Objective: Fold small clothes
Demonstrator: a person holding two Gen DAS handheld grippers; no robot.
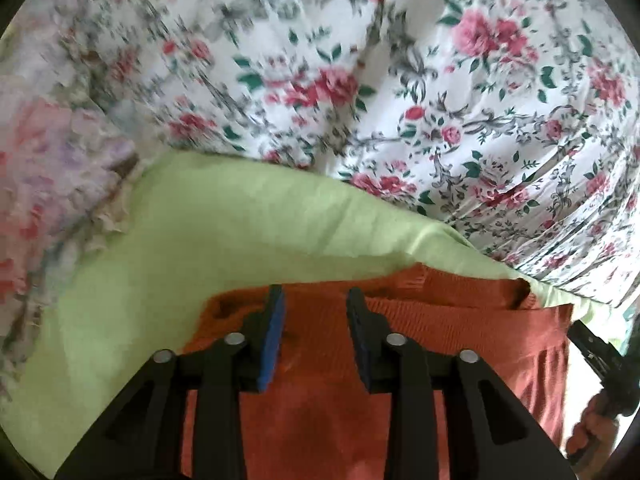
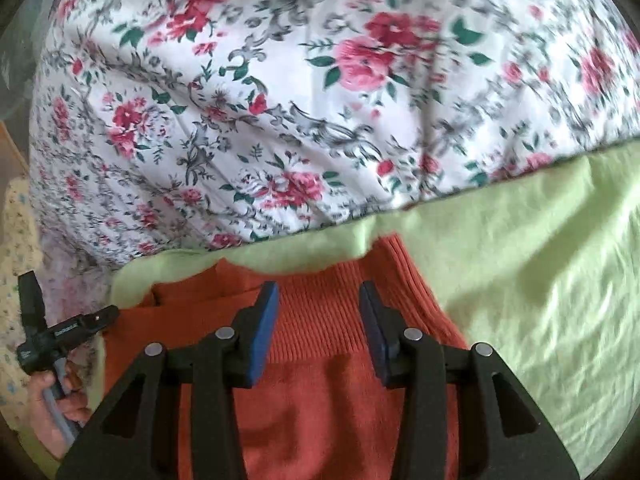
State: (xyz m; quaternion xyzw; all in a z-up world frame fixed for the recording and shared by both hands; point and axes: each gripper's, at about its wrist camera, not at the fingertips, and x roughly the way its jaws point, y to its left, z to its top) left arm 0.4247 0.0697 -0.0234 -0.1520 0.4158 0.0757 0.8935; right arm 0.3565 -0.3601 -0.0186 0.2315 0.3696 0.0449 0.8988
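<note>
An orange ribbed knit garment (image 1: 460,344) lies on a light green cloth (image 1: 240,232). It also shows in the right wrist view (image 2: 320,400) on the green cloth (image 2: 540,280). My left gripper (image 1: 316,300) is open and empty, hovering over the garment's left part with fabric showing between the fingers. My right gripper (image 2: 319,294) is open and empty over the garment's ribbed band. The right gripper's body shows at the right edge of the left wrist view (image 1: 600,356); the left gripper's body shows at the left of the right wrist view (image 2: 64,332).
A white bedspread with red roses (image 1: 400,80) covers the surface beyond the green cloth, also in the right wrist view (image 2: 280,100). A pale pink and lilac floral fabric (image 1: 52,168) lies at the left. A cream dotted fabric (image 2: 16,240) lies at the far left.
</note>
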